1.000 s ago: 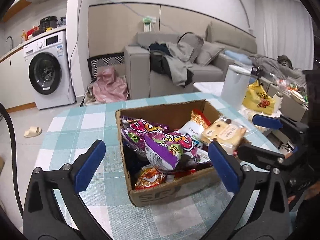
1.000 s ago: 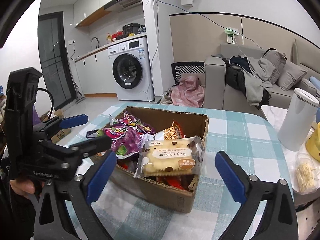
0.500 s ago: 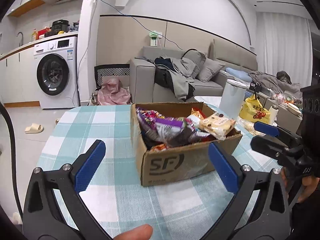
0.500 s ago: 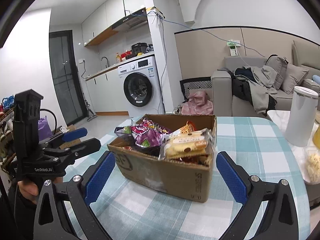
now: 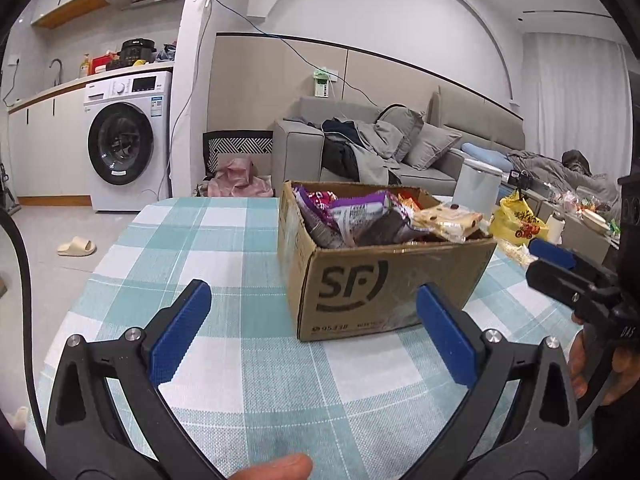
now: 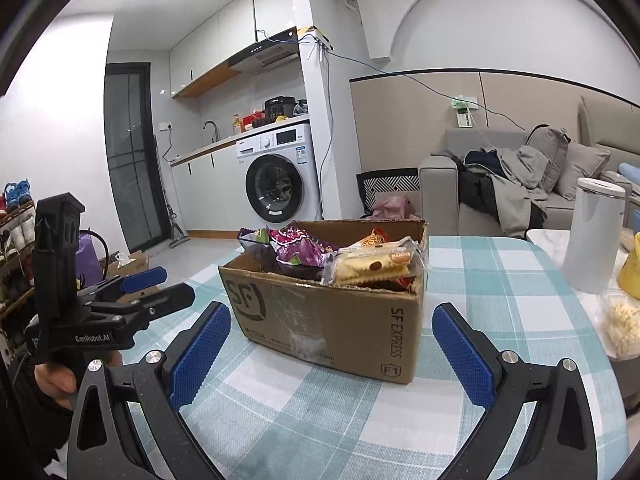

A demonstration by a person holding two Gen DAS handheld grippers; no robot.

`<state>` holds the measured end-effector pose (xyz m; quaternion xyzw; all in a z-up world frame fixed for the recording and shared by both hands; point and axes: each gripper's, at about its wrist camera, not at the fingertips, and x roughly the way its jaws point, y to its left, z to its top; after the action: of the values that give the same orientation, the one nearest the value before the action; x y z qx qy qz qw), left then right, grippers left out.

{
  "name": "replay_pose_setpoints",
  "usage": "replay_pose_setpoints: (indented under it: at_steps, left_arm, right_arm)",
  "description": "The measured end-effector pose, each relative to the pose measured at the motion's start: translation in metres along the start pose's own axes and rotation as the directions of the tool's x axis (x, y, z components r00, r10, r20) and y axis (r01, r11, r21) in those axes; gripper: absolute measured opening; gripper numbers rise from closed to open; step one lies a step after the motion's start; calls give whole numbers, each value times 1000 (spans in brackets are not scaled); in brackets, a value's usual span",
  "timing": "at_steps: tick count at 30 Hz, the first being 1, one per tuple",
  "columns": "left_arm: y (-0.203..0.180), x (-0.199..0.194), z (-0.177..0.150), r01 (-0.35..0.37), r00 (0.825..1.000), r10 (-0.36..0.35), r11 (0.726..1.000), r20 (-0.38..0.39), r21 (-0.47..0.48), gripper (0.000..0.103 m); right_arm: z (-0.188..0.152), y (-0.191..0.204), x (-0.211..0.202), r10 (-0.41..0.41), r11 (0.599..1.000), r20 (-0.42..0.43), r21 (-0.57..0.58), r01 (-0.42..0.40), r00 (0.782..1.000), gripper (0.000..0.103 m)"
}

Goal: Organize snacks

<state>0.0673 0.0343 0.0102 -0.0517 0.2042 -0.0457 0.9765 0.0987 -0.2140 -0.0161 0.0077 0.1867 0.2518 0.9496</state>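
Observation:
A brown cardboard SF box (image 5: 380,280) stands on the checked table (image 5: 208,248) and also shows in the right wrist view (image 6: 320,320). It holds purple snack bags (image 5: 352,216), a clear cookie pack (image 6: 372,266) and orange packets. My left gripper (image 5: 320,328) is open and empty, low over the table in front of the box. My right gripper (image 6: 332,348) is open and empty, just before the box's near corner. Each gripper appears at the edge of the other's view.
A white canister (image 6: 592,236) stands on a side table to the right, with a yellow bag (image 5: 516,222) and a clear tub of snacks (image 6: 620,324) near it. A sofa, a washing machine and a kitchen counter lie beyond the table.
Both grippers have dropped from looking down into the box to table height, facing its sides. Both stayed open and empty. The box has not moved.

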Motion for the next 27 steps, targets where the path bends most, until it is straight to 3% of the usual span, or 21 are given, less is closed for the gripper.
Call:
replay_pose_setpoints:
  at_steps: [27]
  left_arm:
    - [-5, 8, -1, -15, 1000, 15, 1000, -2, -1, 102]
  right_arm:
    - [-11, -12, -9, -39, 999, 30, 29, 38, 999, 103]
